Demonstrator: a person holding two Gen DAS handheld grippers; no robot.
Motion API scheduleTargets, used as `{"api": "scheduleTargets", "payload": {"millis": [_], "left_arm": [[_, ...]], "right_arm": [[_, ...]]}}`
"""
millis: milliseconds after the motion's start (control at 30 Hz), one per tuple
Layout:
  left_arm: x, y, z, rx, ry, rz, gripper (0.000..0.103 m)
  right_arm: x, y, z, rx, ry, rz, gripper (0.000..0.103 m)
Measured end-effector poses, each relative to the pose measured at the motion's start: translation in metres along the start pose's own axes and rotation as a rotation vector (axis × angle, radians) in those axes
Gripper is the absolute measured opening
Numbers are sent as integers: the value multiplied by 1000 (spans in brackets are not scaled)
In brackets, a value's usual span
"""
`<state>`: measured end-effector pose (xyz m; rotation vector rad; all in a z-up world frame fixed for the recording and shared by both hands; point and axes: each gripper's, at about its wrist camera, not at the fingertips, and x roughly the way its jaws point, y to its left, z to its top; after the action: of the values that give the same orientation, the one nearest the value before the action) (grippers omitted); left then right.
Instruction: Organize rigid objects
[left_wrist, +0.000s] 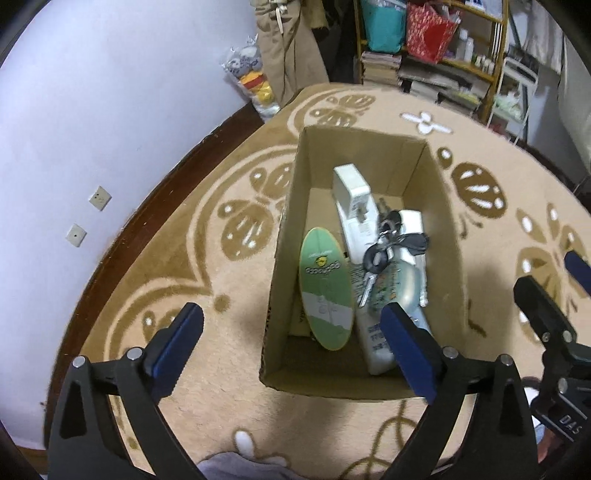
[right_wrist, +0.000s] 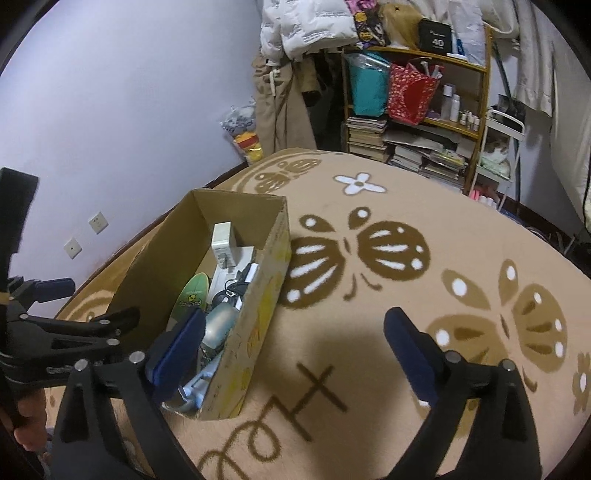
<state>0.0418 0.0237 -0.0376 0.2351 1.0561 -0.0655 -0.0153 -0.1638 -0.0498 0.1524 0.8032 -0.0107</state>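
While the left gripper (left_wrist: 291, 343) hangs with its jaws spread wide and nothing between them, its wrist view looks almost straight down into the cardboard box (left_wrist: 448, 236), which sits on the blanket (left_wrist: 192, 273) at twelve o'clock from the tool. The box's long axis runs from six to twelve. Inside, a green oval board (left_wrist: 325, 288) leans at the left, a white charger (left_wrist: 354, 199) stands toward the far end, and keys (left_wrist: 384, 251) lie on a pale bottle (left_wrist: 391, 295).

In the right wrist view, the right gripper (right_wrist: 295, 347) is likewise wide and empty over bare blanket (right_wrist: 369, 295), with the box (right_wrist: 266, 302) off at ten o'clock. No loose item shows outside the box, so the sorting looks nearly done. The left gripper seems nearer.
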Motion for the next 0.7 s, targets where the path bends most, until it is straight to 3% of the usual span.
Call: {"api": "scheduleTargets", "payload": {"millis": [533,700], "left_arm": [[-71,7,-23,3,-216,-26,96],[-89,7,-36,9,-238,-49,96]], "right_arm": [[-63,-12,-5,6,-95,-39,103],[-84,-12,-8,-2,-133,-50,103]]}}
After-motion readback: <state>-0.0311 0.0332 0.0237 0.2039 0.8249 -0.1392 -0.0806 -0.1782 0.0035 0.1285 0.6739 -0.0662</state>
